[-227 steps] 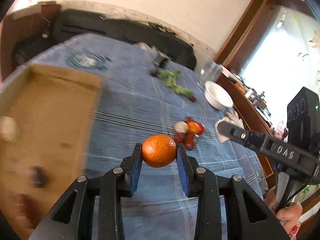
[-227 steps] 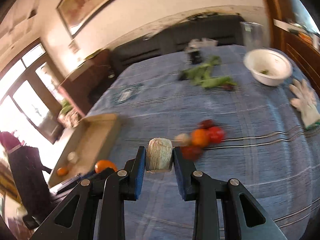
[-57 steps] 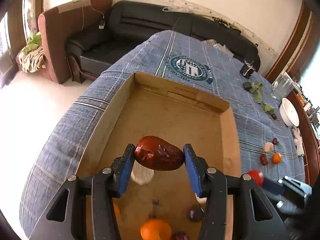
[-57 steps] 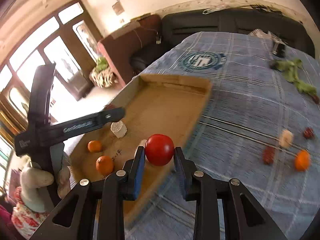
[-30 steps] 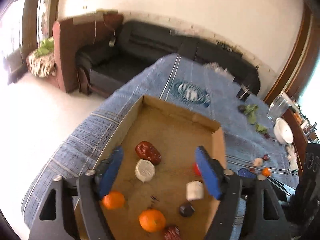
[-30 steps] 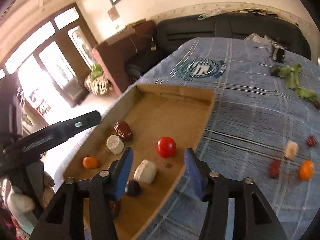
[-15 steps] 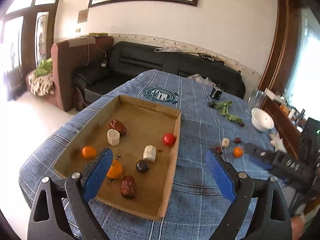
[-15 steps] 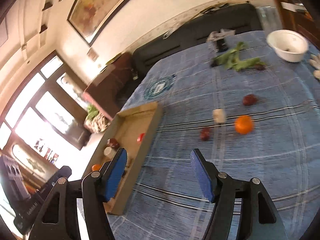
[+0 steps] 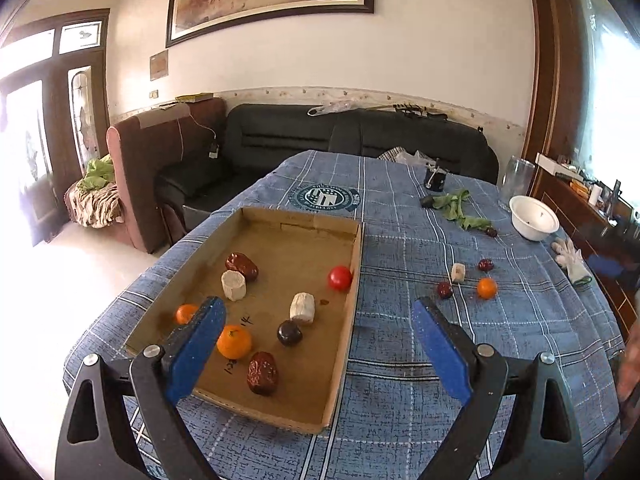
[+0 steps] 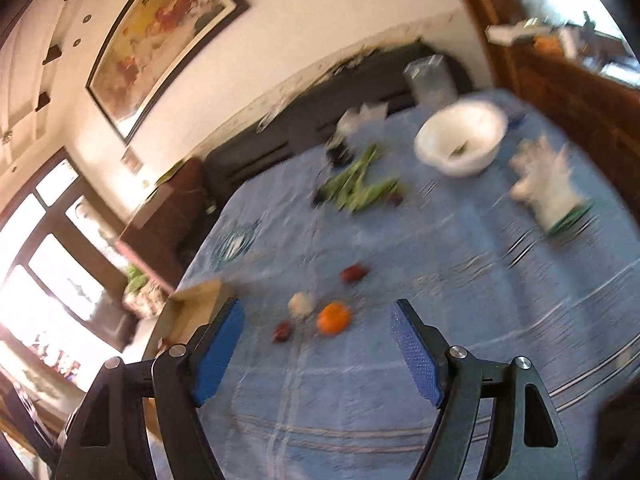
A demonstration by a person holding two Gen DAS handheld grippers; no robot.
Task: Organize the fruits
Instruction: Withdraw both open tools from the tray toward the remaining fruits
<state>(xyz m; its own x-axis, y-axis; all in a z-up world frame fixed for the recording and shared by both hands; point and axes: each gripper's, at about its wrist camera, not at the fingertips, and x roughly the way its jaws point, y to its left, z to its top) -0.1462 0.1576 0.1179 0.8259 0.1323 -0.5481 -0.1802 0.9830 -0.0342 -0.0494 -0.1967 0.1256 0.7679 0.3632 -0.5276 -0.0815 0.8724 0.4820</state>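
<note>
A cardboard tray [image 9: 352,308] lies on the blue tablecloth and holds several fruits, among them a red tomato [image 9: 340,278], an orange [image 9: 234,341] and a red date [image 9: 241,266]. Right of the tray on the cloth lie a small orange [image 9: 487,288], a white piece [image 9: 458,272] and two dark red fruits [image 9: 444,289]. My left gripper [image 9: 316,324] is open and empty, high above the tray's near end. My right gripper [image 10: 318,328] is open and empty above the loose orange [image 10: 334,318], white piece [image 10: 302,303] and dark red fruits [image 10: 283,332]. The tray's corner [image 10: 188,312] shows at the left.
A white bowl [image 9: 534,222] [image 10: 460,140], green leaves [image 9: 456,206] [image 10: 356,190] and a white glove [image 9: 570,256] [image 10: 548,190] lie at the far side of the table. A glass jar [image 9: 516,178] stands by the bowl. A black sofa [image 9: 360,140] is behind the table.
Both grippers let go of their fruits in the tray, the date and the tomato, then opened wide and pulled back. My right gripper has swung right toward the loose fruits.
</note>
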